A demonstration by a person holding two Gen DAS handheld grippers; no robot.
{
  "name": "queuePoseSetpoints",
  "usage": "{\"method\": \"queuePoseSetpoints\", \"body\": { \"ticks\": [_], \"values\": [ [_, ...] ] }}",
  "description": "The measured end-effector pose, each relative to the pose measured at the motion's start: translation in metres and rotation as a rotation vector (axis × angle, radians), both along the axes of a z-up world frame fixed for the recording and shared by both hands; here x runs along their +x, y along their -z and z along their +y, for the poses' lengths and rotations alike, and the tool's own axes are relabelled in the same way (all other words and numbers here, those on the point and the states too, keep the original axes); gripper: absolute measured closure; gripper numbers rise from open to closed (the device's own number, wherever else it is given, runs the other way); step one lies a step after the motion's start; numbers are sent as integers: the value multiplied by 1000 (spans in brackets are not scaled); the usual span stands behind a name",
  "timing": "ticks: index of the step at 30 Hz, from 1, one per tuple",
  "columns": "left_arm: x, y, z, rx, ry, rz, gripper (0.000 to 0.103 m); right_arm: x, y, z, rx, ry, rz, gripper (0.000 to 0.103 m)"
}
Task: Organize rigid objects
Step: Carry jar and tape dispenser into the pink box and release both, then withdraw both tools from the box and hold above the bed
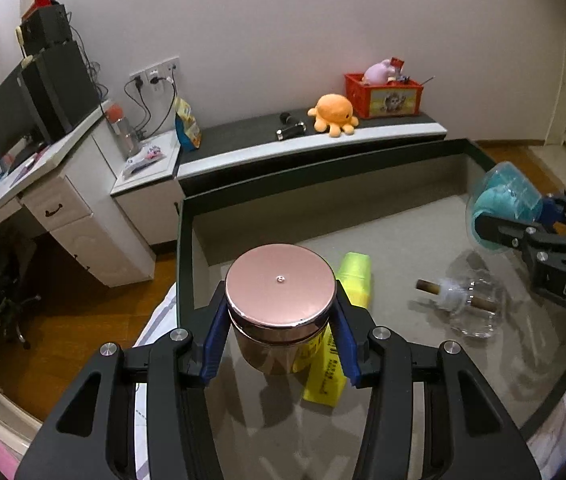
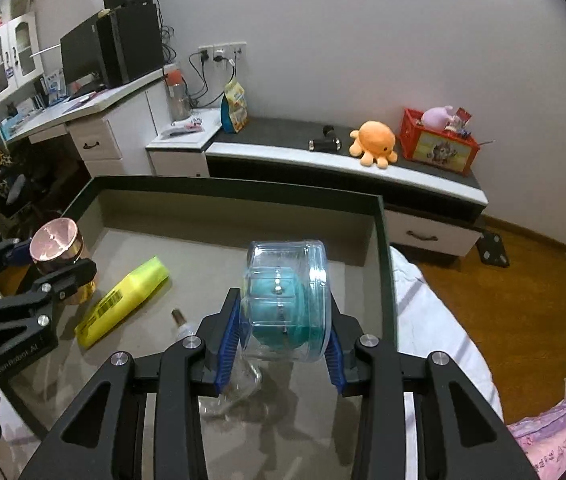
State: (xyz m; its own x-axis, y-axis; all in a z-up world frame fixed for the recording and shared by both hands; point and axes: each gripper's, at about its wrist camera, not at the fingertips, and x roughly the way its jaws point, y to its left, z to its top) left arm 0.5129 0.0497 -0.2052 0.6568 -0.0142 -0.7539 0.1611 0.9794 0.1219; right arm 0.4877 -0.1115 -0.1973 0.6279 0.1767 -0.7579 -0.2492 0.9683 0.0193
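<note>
— While both tools are held above the dark-rimmed grey tray (image 1: pixel 459 148), what is gripped?

— A round copper-lidded metal jar (image 1: pixel 281 280) is clamped by the left gripper (image 1: pixel 283 340), near the tray's left wall; a clear blue plastic tub (image 2: pixel 287 304) by the right gripper (image 2: pixel 285 344). Open floor is seen behind a yellow tube (image 2: pixel 123 300) and a clear glass bottle (image 1: pixel 471 304).

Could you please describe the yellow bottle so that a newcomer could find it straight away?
Look in the dark-rimmed tray. The yellow bottle lies flat on its grey floor, below the jar held in the left gripper. It is the only bright yellow thing there; its neighbour, a glass bottle, is clear.
</note>
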Motion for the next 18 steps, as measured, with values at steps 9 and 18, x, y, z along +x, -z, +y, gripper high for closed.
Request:
{"method": "queuePoseSetpoints", "body": {
  "ticks": [9, 18],
  "values": [
    [-12, -13, 1, 1, -9, -65, 23, 0, -10, -6, 15, 25, -38, 43],
    [-96, -61, 10, -72, -32, -253, 3, -74, -56, -11, 81, 17, -193, 21]
  ]
}}
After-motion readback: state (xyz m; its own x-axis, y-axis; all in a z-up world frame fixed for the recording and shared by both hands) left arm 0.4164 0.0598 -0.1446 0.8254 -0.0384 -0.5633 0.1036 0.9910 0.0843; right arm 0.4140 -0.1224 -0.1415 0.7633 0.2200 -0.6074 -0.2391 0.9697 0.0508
